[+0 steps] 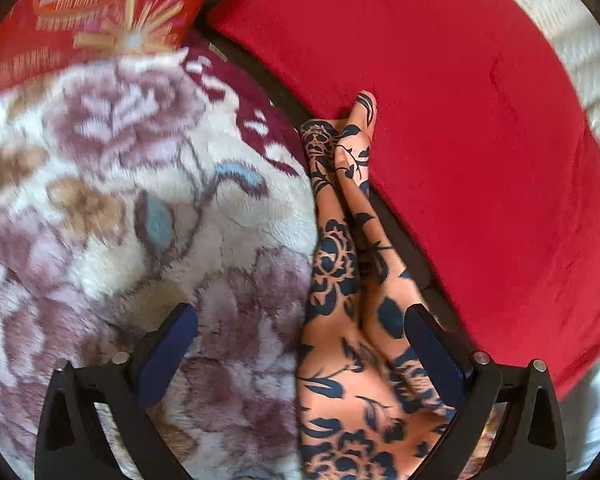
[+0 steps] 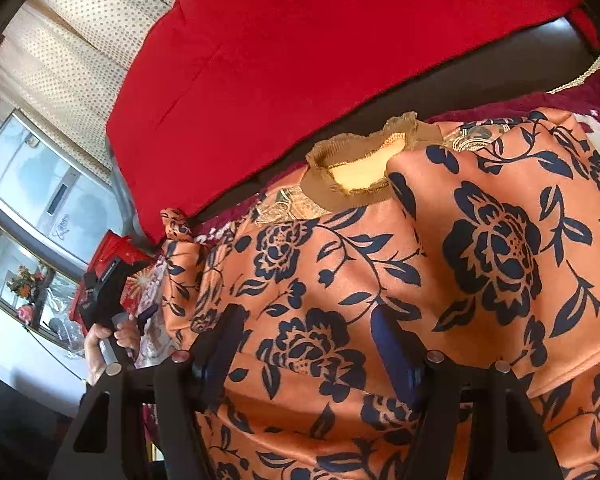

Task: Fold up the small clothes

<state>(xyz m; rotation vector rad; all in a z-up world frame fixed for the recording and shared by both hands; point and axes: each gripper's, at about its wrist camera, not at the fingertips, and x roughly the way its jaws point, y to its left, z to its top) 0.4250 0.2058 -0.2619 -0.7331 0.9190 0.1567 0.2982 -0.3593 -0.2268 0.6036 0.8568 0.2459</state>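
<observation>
An orange top with a dark-blue floral print [image 2: 399, 264] lies spread on a plush floral blanket [image 1: 132, 184] over a bed or couch, its ribbed tan collar [image 2: 355, 176] at the far edge toward a red cushion [image 2: 300, 60]. In the left wrist view one sleeve [image 1: 347, 208] stretches away along the blanket's right edge. The left gripper [image 1: 300, 352] hangs over that sleeve with fingers spread wide, nothing between them pressed; the right gripper [image 2: 311, 344] hovers above the chest of the garment, fingers likewise apart and empty. At the left of the right wrist view, the person's hand [image 2: 108, 344] holds the other tool. The fabric looks soft, light and limp, likely to sag and crease when lifted; a pinch at the sleeve cuff or a shoulder seam looks the surest hold.
</observation>
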